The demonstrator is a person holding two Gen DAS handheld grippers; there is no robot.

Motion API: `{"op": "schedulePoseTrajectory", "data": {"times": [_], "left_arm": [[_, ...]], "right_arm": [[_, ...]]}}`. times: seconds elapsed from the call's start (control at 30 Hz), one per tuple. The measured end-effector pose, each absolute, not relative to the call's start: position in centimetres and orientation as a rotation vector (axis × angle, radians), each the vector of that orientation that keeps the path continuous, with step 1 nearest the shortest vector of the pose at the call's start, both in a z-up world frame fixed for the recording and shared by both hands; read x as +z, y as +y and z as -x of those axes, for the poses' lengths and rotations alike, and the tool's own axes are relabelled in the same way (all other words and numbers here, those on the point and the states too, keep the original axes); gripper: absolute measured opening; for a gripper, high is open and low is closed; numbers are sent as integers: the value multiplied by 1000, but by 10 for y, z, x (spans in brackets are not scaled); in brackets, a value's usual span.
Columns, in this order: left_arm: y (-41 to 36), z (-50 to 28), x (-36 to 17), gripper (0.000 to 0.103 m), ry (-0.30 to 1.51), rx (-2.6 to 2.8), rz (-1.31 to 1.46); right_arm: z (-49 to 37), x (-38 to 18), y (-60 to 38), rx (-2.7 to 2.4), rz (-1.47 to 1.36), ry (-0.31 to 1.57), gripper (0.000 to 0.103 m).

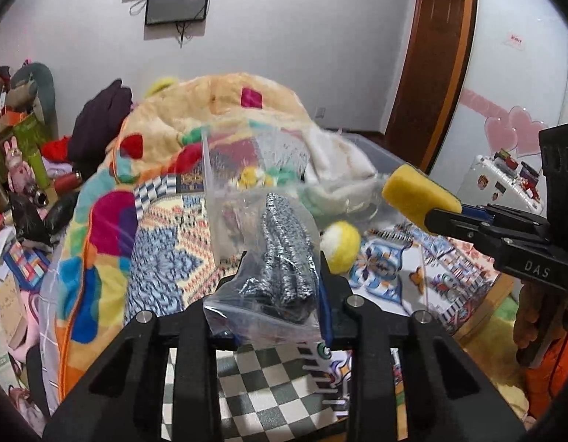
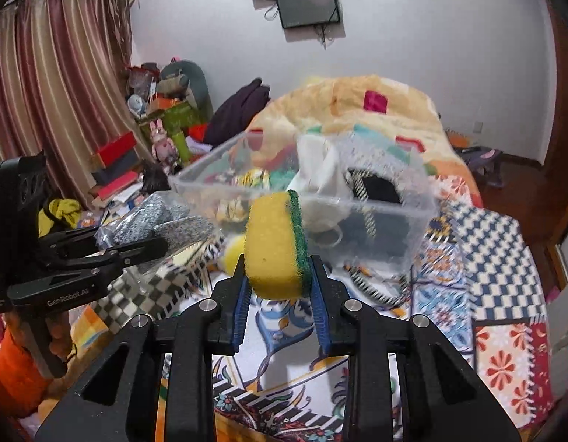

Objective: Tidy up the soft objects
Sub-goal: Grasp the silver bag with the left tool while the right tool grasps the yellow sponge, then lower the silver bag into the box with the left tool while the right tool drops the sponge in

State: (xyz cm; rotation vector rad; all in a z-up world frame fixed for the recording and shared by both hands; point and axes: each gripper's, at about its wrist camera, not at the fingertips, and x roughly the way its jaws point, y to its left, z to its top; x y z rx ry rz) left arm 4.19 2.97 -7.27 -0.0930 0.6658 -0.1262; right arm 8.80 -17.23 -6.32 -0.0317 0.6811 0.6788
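My left gripper is shut on a clear plastic bag with a black-and-white speckled cloth inside, held above the bed in front of the clear plastic bin; it also shows in the right wrist view. My right gripper is shut on a yellow sponge with a green scrub side, held just before the bin; the sponge also shows in the left wrist view. The bin holds a white cloth and small colourful soft items. A yellow-white ball lies on the bed beside the bin.
The patterned quilt covers the bed. A plush multicoloured blanket is heaped behind and left of the bin. Cluttered boxes, books and toys stand at the left by the curtain. A wooden door is at the right.
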Motion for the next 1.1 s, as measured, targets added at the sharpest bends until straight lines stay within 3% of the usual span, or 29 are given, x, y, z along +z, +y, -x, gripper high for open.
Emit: {"op": "schedulePoseTrajectory", "data": {"times": [0.5,1.1], "left_arm": [[26,-88,-23,30,525,-129,98],[10,-160,-61,30,654,-131,52]], "right_arm": [[-120,-23,-195,560,2,539,27],[-168,-51,-172,518,31,621,27]]}}
